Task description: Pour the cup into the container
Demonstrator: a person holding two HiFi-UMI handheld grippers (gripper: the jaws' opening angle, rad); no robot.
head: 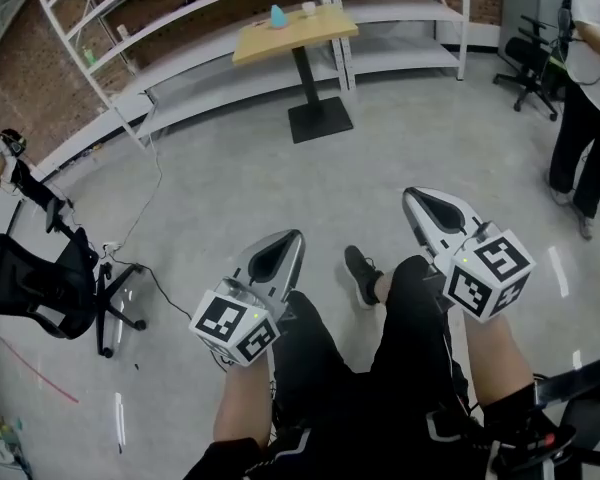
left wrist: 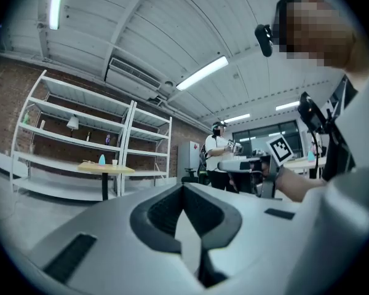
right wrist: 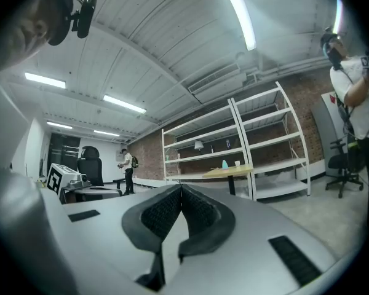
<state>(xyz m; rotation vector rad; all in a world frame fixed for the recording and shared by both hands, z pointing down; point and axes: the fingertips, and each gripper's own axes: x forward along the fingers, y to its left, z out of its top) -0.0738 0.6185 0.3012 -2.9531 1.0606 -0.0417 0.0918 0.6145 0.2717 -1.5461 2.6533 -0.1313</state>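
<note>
2 pairs of tongs are pressed together and pinch nothing: the left tongs [head: 297, 234] and right tongs [head: 408, 194] point level over bare floor [head: 240, 188], well apart from the desk [head: 255, 46] that carries the task's things. The cup [head: 309, 9] stands by the desk's far edge, toward the far right corner, and the blue container [head: 277, 15] is near it along that same edge. The cup is small and white, so I judge it light and perhaps thin-walled, easy to crush or tip. A gentle pinch across its side wall, about halfway up, should keep it level, since any contents would spill on an early tilt. No view shows whether it is full. Only the head view gives the desk top from above and the stretch of floor before it. The 2 gripper views show instead the closed pads close up, the desk side-on against the shelves [right wrist: 258, 134], and, in the left gripper view, another person [left wrist: 216, 155] standing off to the right
</note>
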